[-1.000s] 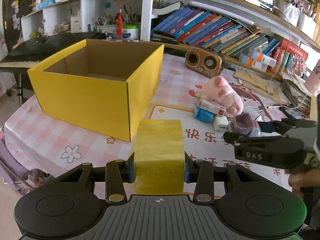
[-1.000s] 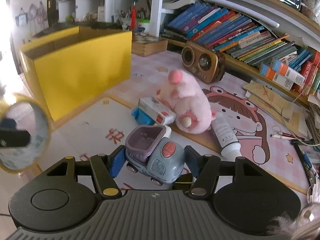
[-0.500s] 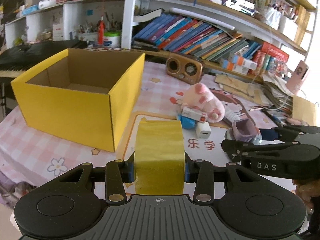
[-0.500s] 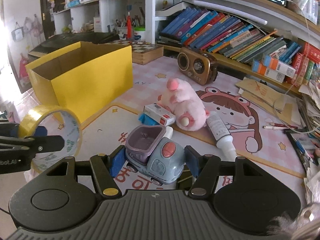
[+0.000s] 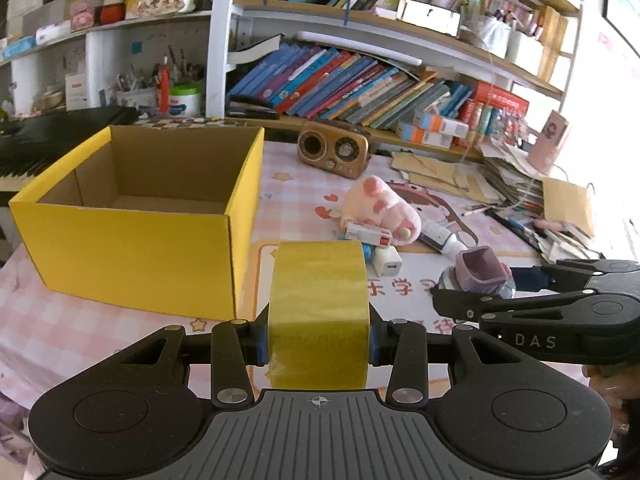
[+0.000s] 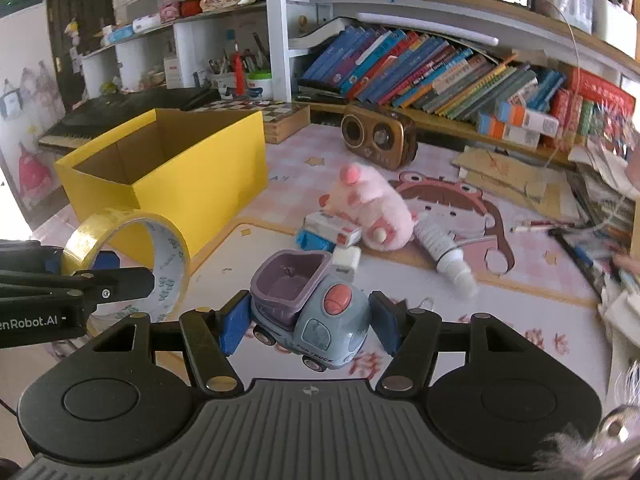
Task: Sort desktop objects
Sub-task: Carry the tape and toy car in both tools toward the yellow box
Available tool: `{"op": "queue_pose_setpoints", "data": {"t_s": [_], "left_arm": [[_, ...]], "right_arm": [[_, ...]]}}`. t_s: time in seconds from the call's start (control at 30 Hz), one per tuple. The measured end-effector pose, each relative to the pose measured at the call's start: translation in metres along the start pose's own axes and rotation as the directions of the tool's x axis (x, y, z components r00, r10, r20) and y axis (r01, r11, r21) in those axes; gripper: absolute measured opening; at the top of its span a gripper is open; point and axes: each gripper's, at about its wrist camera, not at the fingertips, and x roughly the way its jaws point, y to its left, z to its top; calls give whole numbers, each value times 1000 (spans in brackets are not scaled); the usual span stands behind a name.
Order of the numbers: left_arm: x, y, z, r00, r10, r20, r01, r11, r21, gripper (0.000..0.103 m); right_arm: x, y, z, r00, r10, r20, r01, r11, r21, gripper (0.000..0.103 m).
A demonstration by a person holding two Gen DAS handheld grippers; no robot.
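My left gripper [image 5: 318,344] is shut on a yellow tape roll [image 5: 318,308], held above the table in front of the open yellow cardboard box [image 5: 136,248]. The roll also shows in the right wrist view [image 6: 128,256], left of the box [image 6: 208,176]. My right gripper [image 6: 310,322] is shut on a small blue-grey toy truck [image 6: 310,312] with a purple tipper, lifted off the table. In the left wrist view the truck [image 5: 478,276] hangs at the right. The box looks empty inside.
On the table lie a pink plush pig [image 6: 370,208], a small red-and-white carton [image 6: 332,230], a white charger cube [image 5: 387,263], a white tube [image 6: 442,246] and a brown retro radio [image 6: 378,136]. Book shelves stand behind. Papers and pens are piled at the right edge [image 5: 520,200].
Both grippers have risen and pulled back from the table with their loads. The box and the table objects look lower and farther away; the grips are unchanged.
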Motion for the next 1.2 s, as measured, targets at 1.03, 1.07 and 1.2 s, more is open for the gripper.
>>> {"op": "queue_pose_setpoints", "data": {"t_s": [1.03,1.07,1.2], "left_arm": [[-92,80,-67,998,-58,-17,58,998,-3,40],[-94,82,-68,998,-55,-15,55,998,-8,40],[-102,90,-70,999,-37,0,37,999,-27,40]], "right_arm": [[-49,137,-66,998,-1,-62,4,998,60,61],[-49,141,-67,998,4,-61,0,999,53,61],[-49,153,-65,998,26,-60,-25,999,26,61]]}}
